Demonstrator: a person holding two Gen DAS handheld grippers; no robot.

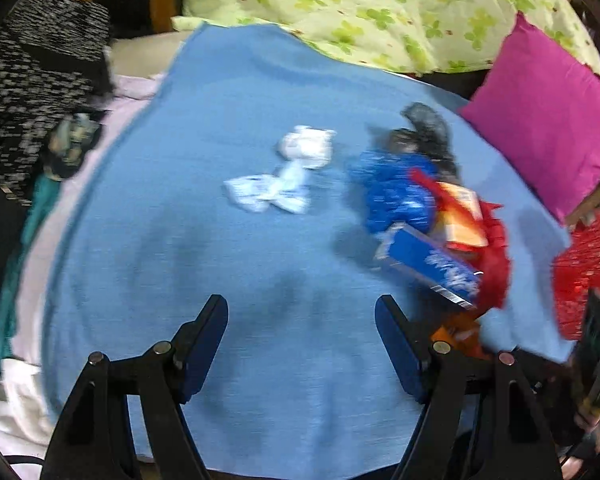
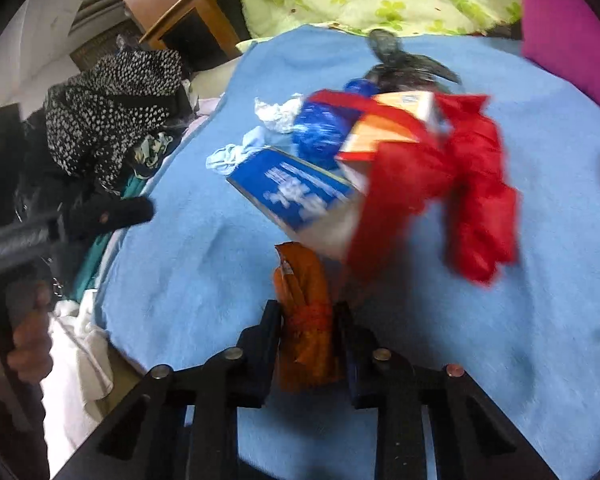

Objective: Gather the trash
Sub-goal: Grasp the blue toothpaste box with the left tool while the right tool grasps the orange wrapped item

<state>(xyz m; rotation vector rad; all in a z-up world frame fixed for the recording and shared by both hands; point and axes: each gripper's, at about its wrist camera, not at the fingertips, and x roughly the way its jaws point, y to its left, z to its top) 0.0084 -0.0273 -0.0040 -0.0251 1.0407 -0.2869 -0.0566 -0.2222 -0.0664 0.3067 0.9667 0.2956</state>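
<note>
Between the pads of the right gripper point(image 2: 307, 320) sits an orange wrapper point(image 2: 306, 316), thin and crinkly, pinched near its lower end; such slick film could slide out if the pinch is shallow. Just beyond the wrapper lie a blue carton point(image 2: 296, 192), an orange-and-white box point(image 2: 384, 128), a glossy blue bag point(image 2: 320, 128) and a puffy red bag point(image 2: 472, 184), probably plastic given the blur. Left gripper point(image 1: 302, 344) hangs wide apart and empty over the soft blue blanket point(image 1: 220, 260), with crumpled white paper point(image 1: 284, 172) beyond.
</note>
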